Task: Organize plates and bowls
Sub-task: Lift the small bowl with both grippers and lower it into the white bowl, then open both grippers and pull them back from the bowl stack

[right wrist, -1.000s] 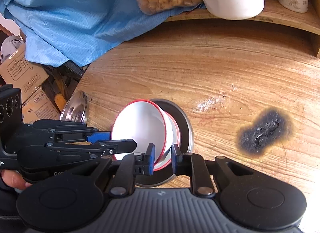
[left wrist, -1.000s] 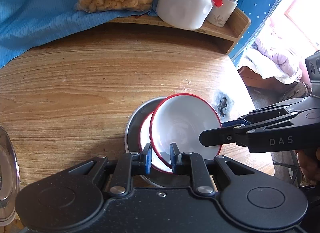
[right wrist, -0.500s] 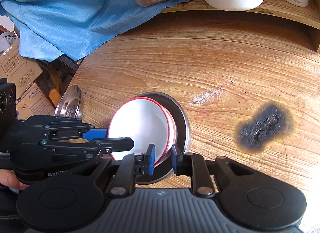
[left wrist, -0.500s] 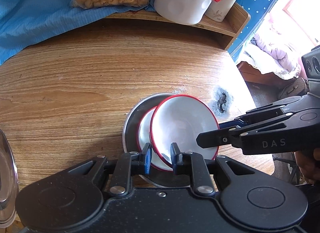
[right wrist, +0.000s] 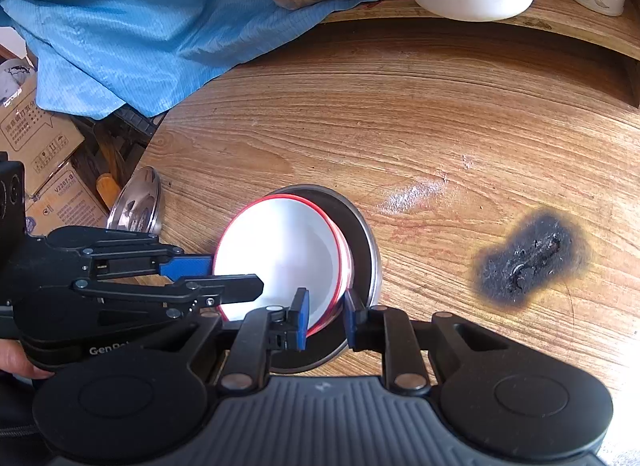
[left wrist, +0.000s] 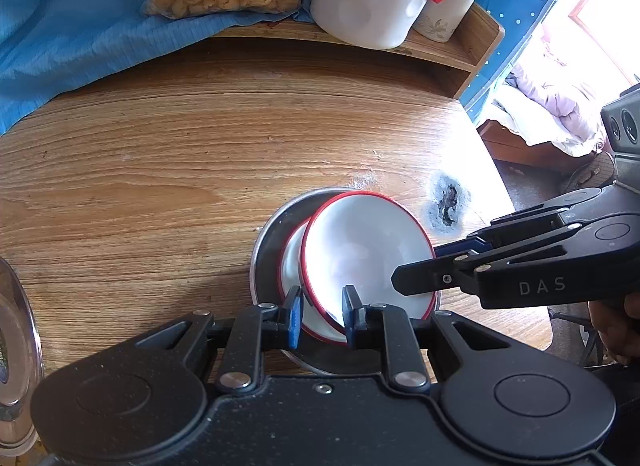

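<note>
Since a second ago the tilted top bowl (left wrist: pixel 366 250) has sunk closer onto the bowl beneath (left wrist: pixel 291 256), both inside the steel plate (left wrist: pixel 269 242) near the table's front edge. Your left gripper (left wrist: pixel 319 312) and right gripper (right wrist: pixel 326 316) each pinch its red rim — lower it level, and release both sides together.

Showing matte black left tongs (left wrist: pixel 318 318) & right tongs (right wrist: pixel 325 318): blue pads, silver pivot screws, white "DAS" lettering.
</note>
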